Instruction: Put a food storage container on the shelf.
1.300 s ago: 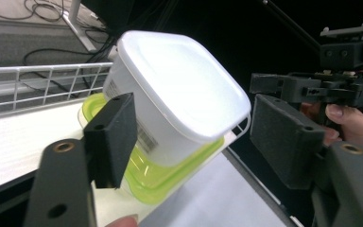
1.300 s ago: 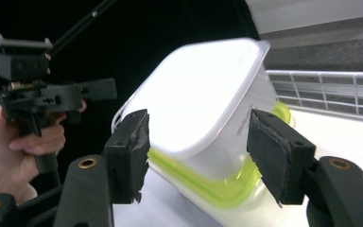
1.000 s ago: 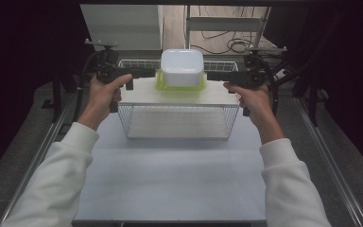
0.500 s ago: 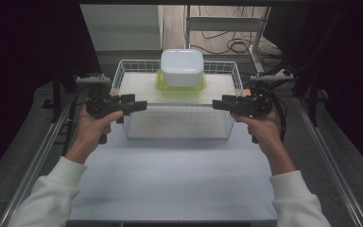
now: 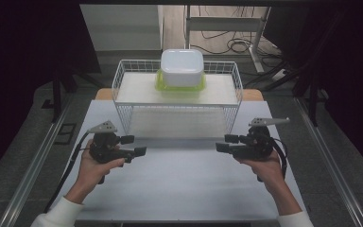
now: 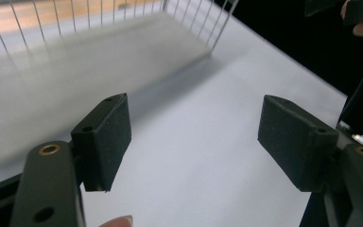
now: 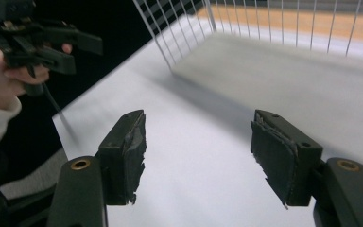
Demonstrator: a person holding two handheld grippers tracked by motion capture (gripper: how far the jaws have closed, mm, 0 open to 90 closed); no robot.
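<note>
A white wire rack [image 5: 177, 105] stands at the far middle of the white table [image 5: 179, 184], with a white board [image 5: 137, 90] as its top shelf. On the board a white tub [image 5: 182, 67] sits upside down over a green tray [image 5: 162, 86]. My left gripper [image 5: 134, 145] hovers low before the rack's left front corner, pointing right, its jaws open and empty [image 6: 194, 127]. My right gripper [image 5: 226, 143] mirrors it at the right front corner, pointing left, also open with nothing between its jaws [image 7: 198, 142]. Both are clear of the rack.
Metal rails [image 5: 33, 165] run along both table sides. Beyond the rack are a dark floor, cables [image 5: 227, 45] and desk legs. The right gripper view shows the left hand's gripper [image 7: 42, 40] across the table.
Both grippers have come away from the rack's top side edges, dropping down and back toward the person, and now hang near the tabletop in front of the rack. The tub stays on the shelf.
</note>
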